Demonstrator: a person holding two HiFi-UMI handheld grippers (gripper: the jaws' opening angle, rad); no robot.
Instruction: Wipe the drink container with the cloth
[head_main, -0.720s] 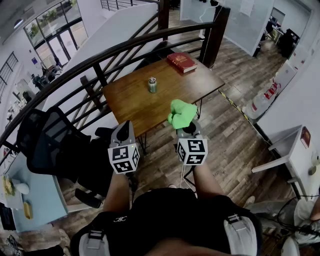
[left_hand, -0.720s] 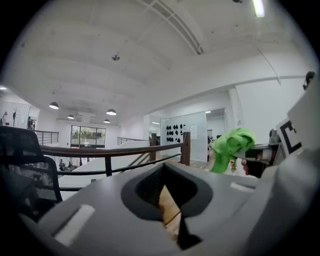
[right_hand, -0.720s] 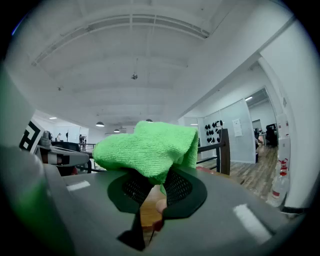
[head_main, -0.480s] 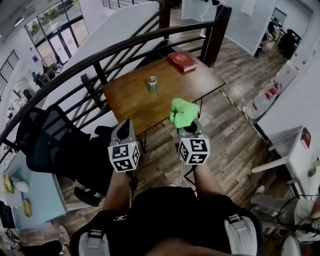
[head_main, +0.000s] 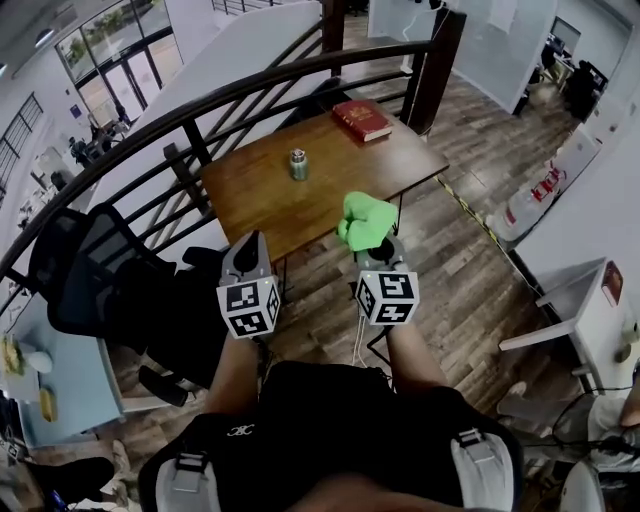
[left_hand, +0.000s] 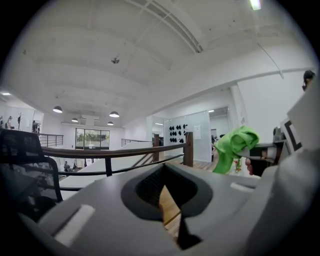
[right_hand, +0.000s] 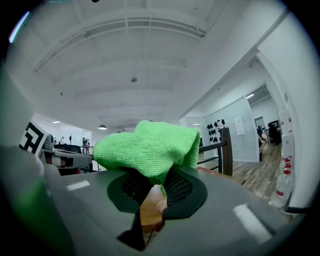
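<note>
A small metal drink container stands upright near the middle of a brown wooden table, well ahead of both grippers. My right gripper is shut on a bright green cloth, which bunches up over its jaws and fills the middle of the right gripper view as the green cloth. My left gripper is shut with nothing in it, held level beside the right one, short of the table's near edge. In the left gripper view the cloth shows at the right.
A red book lies at the table's far right corner. A dark curved railing runs behind the table. A black office chair stands at the left. White desks sit at the right on the wooden floor.
Both grippers have stayed side by side; the view has shifted slightly, so the table and container sit a little further left and up. The cloth remains in the right gripper.
</note>
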